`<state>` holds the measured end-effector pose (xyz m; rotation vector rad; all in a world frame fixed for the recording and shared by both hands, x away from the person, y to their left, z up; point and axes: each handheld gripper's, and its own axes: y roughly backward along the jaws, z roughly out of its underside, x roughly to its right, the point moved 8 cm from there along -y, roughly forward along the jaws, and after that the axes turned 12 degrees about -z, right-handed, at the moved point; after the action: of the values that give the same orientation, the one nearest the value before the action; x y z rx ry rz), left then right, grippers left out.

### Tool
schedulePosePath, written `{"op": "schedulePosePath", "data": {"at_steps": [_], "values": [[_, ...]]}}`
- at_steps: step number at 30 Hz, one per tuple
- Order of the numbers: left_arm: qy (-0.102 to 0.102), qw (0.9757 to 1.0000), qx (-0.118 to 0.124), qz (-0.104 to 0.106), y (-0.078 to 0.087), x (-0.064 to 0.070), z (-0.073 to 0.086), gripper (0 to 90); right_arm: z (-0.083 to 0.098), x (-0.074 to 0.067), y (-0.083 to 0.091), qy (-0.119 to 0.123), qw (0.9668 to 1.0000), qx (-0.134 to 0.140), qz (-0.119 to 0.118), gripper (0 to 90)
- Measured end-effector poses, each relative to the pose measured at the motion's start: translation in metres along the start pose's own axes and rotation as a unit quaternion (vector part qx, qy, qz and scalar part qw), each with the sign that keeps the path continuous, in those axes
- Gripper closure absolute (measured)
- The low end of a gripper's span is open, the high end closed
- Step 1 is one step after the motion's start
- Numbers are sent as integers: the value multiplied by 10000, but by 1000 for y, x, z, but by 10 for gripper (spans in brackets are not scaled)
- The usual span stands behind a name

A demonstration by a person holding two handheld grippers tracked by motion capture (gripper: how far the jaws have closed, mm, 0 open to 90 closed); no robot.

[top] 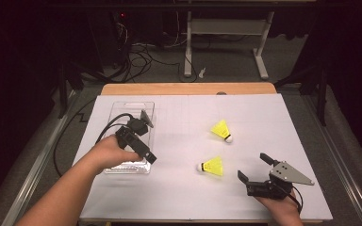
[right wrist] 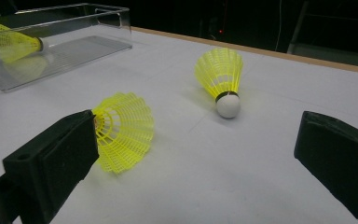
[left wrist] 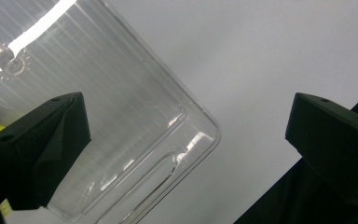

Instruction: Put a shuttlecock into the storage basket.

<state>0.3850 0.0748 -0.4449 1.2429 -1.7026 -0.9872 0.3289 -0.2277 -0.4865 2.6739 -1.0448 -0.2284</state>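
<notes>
Right gripper [top: 253, 167] (jaws apart) near 2 shuttlecocks [top: 212, 165]

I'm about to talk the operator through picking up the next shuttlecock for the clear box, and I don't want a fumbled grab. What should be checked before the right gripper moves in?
1. Right gripper open: ok, its jaws stand wide apart with nothing between them.
2. Near shuttlecock in line: ok, it lies on its side on the table ahead of the jaws, toward the left one.
3. Far shuttlecock out of the way: ok, apart from the near one.
4. Clear box open on top: ok, one shuttlecock already inside.
5. Left gripper clear of the drop spot: not ok, it hangs over the box.
6. Left gripper open: ok, nothing held.
</notes>
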Motion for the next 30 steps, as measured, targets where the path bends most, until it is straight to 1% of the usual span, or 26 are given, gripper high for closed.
{"op": "schedulePosePath", "data": {"at_steps": [4, 5, 8, 9, 11, 12, 13, 14, 15, 17, 18, 19, 20, 22, 25, 30], "values": [[-101, 9999, 2, 37, 2, 10, 1, 10, 0, -1, 0, 4, 10000, 1, -6, 2], [-94, 9999, 19, 63, 3, 14, 0, 9, 0, -1, 0, 0, 10000, 4, -6, 2], [-186, 9998, 23, 111, 4, 23, 1, 10, 0, -1, 0, 6, 10000, 6, -14, 2], [-244, 9996, 26, 115, 4, 26, 1, 9, 0, -1, 0, 6, 10000, 4, -15, 2], [-281, 9995, 42, 169, 5, 34, 2, 9, 0, -1, 0, 0, 10000, 2, -21, 2], [-332, 9993, 47, 187, 5, 37, 2, 9, 0, -2, 0, 2, 10000, 0, -23, 2], [-300, 9993, 53, 200, 5, 40, 2, 9, 0, -2, -1, -3, 10000, 4, -22, 2], [-369, 9991, 42, 212, 5, 43, 3, 9, 0, -2, -1, 1, 10000, 3, -22, 2], [-387, 9990, 40, 218, 5, 44, 3, 9, 0, -2, -1, -4, 10000, 1, -22, 2], [-363, 9991, 56, 231, 4, 49, 4, 9, 0, -2, -1, 2, 10000, -6, -26, 2], [-436, 9988, 36, 238, 4, 49, 4, 9, 0, -2, -1, 7, 10000, -10, -37, 2], [-399, 9989, 47, 238, 4, 51, 4, 9, 0, -2, -2, 9, 10000, -14, -47, 2], [-459, 9986, 22, 251, 4, 51, 5, 9, 1, -3, -2, 19, 10000, -22, -53, 2], [-448, 9987, 31, 250, 3, 53, 5, 9, 1, -3, -2, 23, 10000, -39, -68, 2], [-490, 9985, 5, 234, 2, 52, 6, 9, 1, -5, -4, 24, 9999, -73, -93, 2], [-512, 9983, 5, 263, 2, 53, 6, 9, -1, -8, -8, 32, 9998, -130, -123, 2]]}}
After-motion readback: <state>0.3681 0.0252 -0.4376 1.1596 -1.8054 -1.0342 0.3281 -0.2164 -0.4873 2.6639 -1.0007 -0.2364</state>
